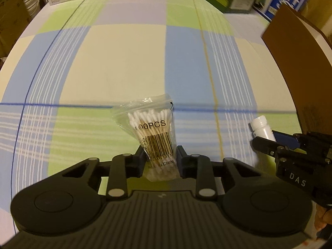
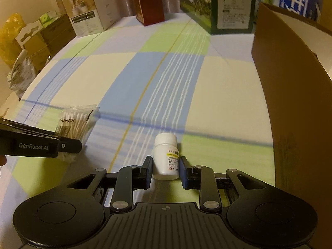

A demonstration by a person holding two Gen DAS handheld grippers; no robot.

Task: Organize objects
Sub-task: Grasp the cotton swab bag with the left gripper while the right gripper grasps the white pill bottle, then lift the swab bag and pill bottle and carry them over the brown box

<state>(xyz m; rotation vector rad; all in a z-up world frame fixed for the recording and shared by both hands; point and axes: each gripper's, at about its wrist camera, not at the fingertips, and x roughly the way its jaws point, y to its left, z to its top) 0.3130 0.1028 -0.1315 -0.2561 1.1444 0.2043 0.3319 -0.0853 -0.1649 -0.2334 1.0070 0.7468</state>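
Note:
My left gripper [image 1: 160, 155] is shut on a clear bag of cotton swabs [image 1: 154, 128] printed "100PCS", held above the checked cloth. The bag also shows in the right wrist view [image 2: 75, 124], with the left gripper [image 2: 68, 145] at it. My right gripper [image 2: 165, 166] is shut on a white pill bottle [image 2: 166, 157] with a yellow-striped label, its cap pointing away. In the left wrist view the bottle [image 1: 261, 127] sticks out of the right gripper [image 1: 267, 142] at the right edge.
A tall brown cardboard box [image 2: 290, 95] stands close on the right, also in the left wrist view [image 1: 298, 66]. At the table's far end stand a dark red box [image 2: 149, 2], a white carton [image 2: 89, 10] and green and blue cartons [image 2: 228, 4]. The checked tablecloth [image 2: 145, 72] covers the table.

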